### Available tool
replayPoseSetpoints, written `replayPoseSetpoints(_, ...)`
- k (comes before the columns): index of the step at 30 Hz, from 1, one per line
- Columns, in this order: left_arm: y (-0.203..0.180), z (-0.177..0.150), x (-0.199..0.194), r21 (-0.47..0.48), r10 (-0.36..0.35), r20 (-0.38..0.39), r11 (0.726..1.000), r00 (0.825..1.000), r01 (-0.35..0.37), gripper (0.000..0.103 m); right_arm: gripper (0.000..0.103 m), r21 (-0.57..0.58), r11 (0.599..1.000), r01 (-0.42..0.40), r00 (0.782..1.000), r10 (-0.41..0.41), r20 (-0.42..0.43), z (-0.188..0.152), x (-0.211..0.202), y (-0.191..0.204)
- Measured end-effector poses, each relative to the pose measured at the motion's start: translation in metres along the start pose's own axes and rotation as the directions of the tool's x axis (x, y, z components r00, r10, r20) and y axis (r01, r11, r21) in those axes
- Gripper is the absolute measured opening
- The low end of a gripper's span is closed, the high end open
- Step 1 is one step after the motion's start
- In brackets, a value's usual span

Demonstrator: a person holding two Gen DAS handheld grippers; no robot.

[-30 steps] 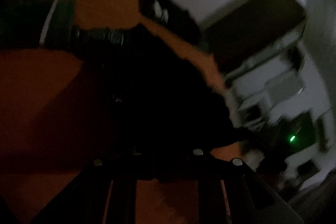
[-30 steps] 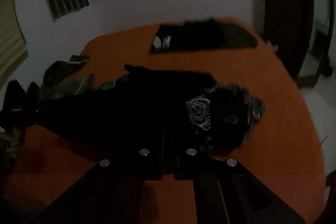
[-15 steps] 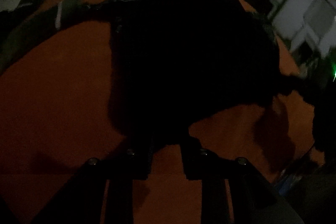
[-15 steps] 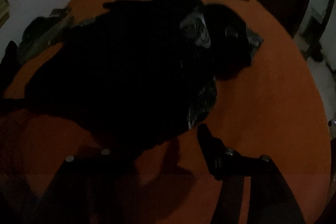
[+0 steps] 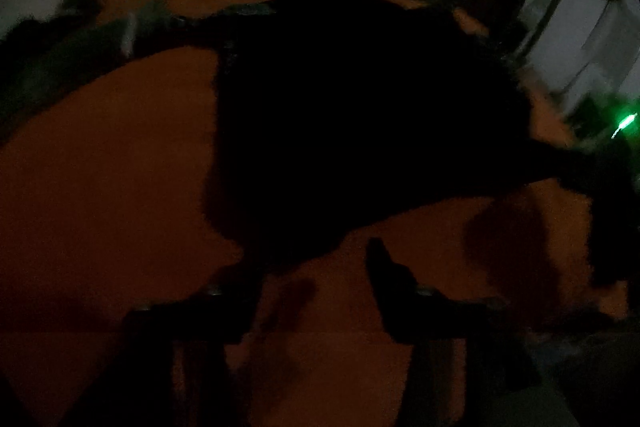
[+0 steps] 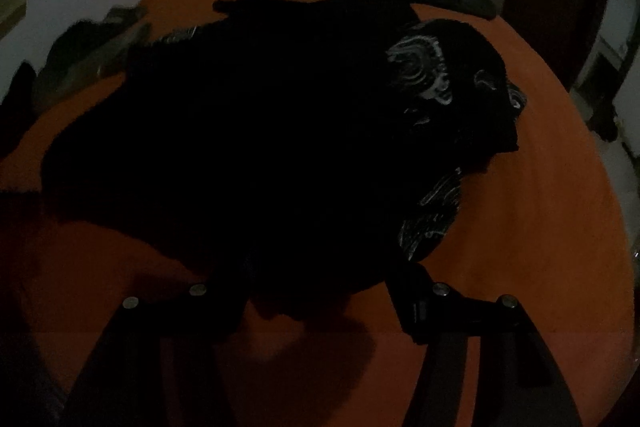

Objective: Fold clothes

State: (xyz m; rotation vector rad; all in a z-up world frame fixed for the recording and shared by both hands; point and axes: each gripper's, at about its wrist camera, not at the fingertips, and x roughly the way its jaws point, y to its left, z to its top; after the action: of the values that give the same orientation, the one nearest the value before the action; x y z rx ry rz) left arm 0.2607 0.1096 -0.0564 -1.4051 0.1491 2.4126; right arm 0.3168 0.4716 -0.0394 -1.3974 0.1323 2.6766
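Black garment (image 6: 260, 147) lies spread on orange table (image 6: 560, 227). Left gripper (image 5: 312, 267) jaws opening, nothing pinched; right gripper (image 6: 316, 287) jaws spread at garment's 6 o'clock hem.

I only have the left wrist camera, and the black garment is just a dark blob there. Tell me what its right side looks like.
Observer: In the right wrist view the black garment carries a white swirl print on its right part, with more print along its lower right edge.
Operator: Now report the right gripper.
Observer: The right gripper is open. The black garment's near hem lies between its fingers and does not look clamped.
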Motion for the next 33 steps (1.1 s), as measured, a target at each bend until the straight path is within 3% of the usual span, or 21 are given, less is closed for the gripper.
replayPoseSetpoints(6, -0.032, 0.000, 0.005, 0.080, 0.165, 0.053, 0.982, 0.985, -0.168, 0.062, 0.061, -0.003, 1.000, 0.012, 1.000, -0.012, -0.007, -0.007, -0.001, -0.014)
replayPoseSetpoints(12, -0.053, -0.008, 0.016, 0.160, 0.215, 0.078, 0.961, 0.973, -0.225, 0.063, 0.061, 0.049, 0.999, 0.018, 0.999, -0.016, -0.039, -0.005, 0.010, -0.032)
replayPoseSetpoints(14, -0.054, -0.008, 0.013, 0.134, 0.243, 0.097, 0.958, 0.965, -0.255, 0.063, 0.061, 0.055, 0.998, 0.021, 0.999, -0.020, -0.033, -0.006, 0.006, -0.035)
replayPoseSetpoints(17, -0.046, -0.003, 0.004, 0.014, 0.252, 0.126, 0.967, 0.960, -0.255, 0.063, 0.061, 0.067, 0.998, 0.017, 1.000, -0.017, 0.007, -0.009, -0.006, -0.037)
replayPoseSetpoints(21, -0.042, 0.001, -0.005, -0.089, 0.292, 0.189, 0.956, 0.938, -0.280, 0.069, 0.061, 0.044, 0.998, 0.045, 0.997, -0.048, 0.059, -0.012, -0.016, -0.032)
replayPoseSetpoints(26, -0.054, 0.012, 0.026, -0.039, 0.275, 0.124, 0.962, 0.954, -0.272, 0.071, 0.061, 0.081, 0.997, 0.003, 1.000, -0.002, -0.009, -0.011, -0.004, -0.026)
replayPoseSetpoints(29, -0.061, 0.011, 0.029, -0.015, 0.303, 0.134, 0.953, 0.944, -0.303, 0.071, 0.061, 0.088, 0.996, -0.002, 1.000, 0.004, -0.023, -0.005, 0.006, -0.019)
replayPoseSetpoints(30, -0.063, 0.011, 0.030, -0.007, 0.312, 0.138, 0.950, 0.940, -0.314, 0.072, 0.056, 0.090, 0.996, -0.001, 1.000, 0.004, -0.024, -0.002, 0.008, -0.017)
replayPoseSetpoints(31, -0.065, 0.011, 0.030, 0.000, 0.321, 0.142, 0.946, 0.937, -0.324, 0.073, 0.032, 0.095, 0.995, -0.004, 1.000, 0.006, -0.021, 0.000, 0.009, -0.016)
replayPoseSetpoints(32, -0.066, 0.010, 0.029, -0.001, 0.327, 0.150, 0.944, 0.933, -0.330, 0.073, 0.017, 0.110, 0.994, -0.016, 1.000, 0.015, 0.003, 0.005, 0.004, -0.018)
replayPoseSetpoints(33, -0.062, 0.009, 0.020, -0.039, 0.322, 0.176, 0.947, 0.930, -0.320, 0.073, 0.017, 0.126, 0.992, -0.029, 0.999, 0.025, 0.030, 0.010, -0.002, -0.019)
